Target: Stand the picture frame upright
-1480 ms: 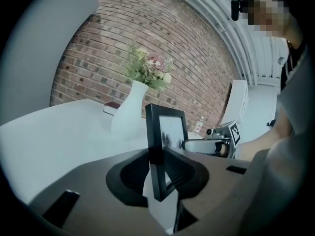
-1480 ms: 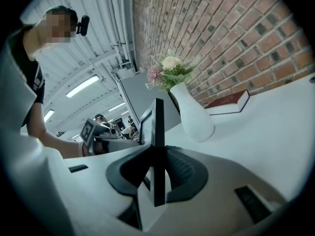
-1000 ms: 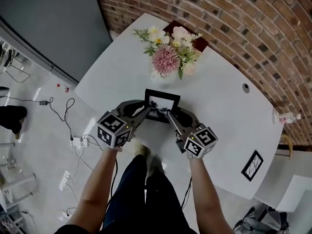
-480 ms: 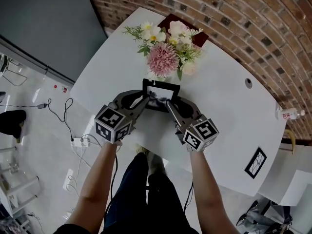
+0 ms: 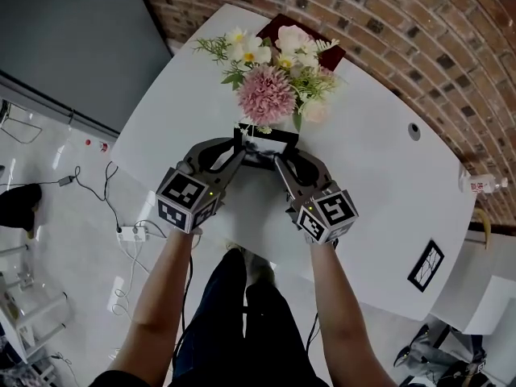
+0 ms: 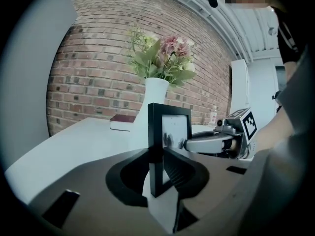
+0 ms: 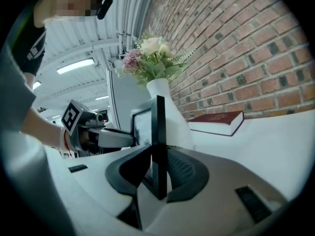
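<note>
Nearest to the person, the left gripper (image 5: 239,150) clamps the left edge of the black picture frame (image 5: 266,141). The right gripper (image 5: 281,161) has the right edge between its jaws. These jaws have just opened a little, yet the pads still seem to lie on the edge. Compared with a second ago, the frame has gone away from the person, toward 12 o'clock, and it is tipped up. Then its face was looking partly upward; now from above mostly its top edge shows, and both gripper views show it vertical. It is over the white table (image 5: 379,184), just before the white vase (image 6: 155,90) of flowers (image 5: 270,95) at its 12 o'clock. Whether its bottom rests on the table I cannot tell. I judge the uprighting almost done, with only the release remaining. Farther, at 1 o'clock, lies a dark red book (image 7: 224,122), then the brick wall (image 5: 419,39).
</note>
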{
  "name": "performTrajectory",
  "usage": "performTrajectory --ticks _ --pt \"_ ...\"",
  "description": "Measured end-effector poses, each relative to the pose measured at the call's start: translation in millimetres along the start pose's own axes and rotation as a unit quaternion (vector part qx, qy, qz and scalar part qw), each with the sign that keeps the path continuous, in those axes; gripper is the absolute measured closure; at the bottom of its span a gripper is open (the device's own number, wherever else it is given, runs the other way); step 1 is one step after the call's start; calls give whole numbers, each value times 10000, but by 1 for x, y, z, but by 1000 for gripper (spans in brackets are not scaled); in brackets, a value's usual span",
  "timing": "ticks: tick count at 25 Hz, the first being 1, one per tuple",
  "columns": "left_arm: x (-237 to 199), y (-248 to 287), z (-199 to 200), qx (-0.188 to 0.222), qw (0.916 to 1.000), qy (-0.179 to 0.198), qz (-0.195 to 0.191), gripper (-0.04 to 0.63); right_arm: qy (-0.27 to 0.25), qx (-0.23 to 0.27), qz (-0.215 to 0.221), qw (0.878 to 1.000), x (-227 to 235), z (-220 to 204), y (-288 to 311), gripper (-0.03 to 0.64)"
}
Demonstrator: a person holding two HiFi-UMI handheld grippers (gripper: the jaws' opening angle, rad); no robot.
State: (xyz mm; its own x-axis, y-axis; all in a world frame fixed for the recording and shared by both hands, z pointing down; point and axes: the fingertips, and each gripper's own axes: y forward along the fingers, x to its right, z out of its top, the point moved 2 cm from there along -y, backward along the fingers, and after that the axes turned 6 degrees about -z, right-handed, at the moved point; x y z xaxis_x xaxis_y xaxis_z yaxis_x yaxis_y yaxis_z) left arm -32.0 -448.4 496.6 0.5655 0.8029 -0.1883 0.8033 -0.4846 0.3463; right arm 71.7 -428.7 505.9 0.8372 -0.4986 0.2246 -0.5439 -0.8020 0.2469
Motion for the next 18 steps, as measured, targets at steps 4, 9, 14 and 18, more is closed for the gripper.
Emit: performTrajectory --ticks 4,9,14,18 --pt "-5 1 -1 32 10000 -28 62 499 2 40 -194 9998 3 1 5 511" --pt "-14 1 1 146 9997 -18 217 499 -310 49 -464 9984 4 6 15 506" --pt "-17 5 4 118 9997 72 213 500 -404 81 -750 9963 9 8 17 503" --pt "-21 6 3 111 9997 62 230 499 -343 113 -804 9961 10 9 21 502"
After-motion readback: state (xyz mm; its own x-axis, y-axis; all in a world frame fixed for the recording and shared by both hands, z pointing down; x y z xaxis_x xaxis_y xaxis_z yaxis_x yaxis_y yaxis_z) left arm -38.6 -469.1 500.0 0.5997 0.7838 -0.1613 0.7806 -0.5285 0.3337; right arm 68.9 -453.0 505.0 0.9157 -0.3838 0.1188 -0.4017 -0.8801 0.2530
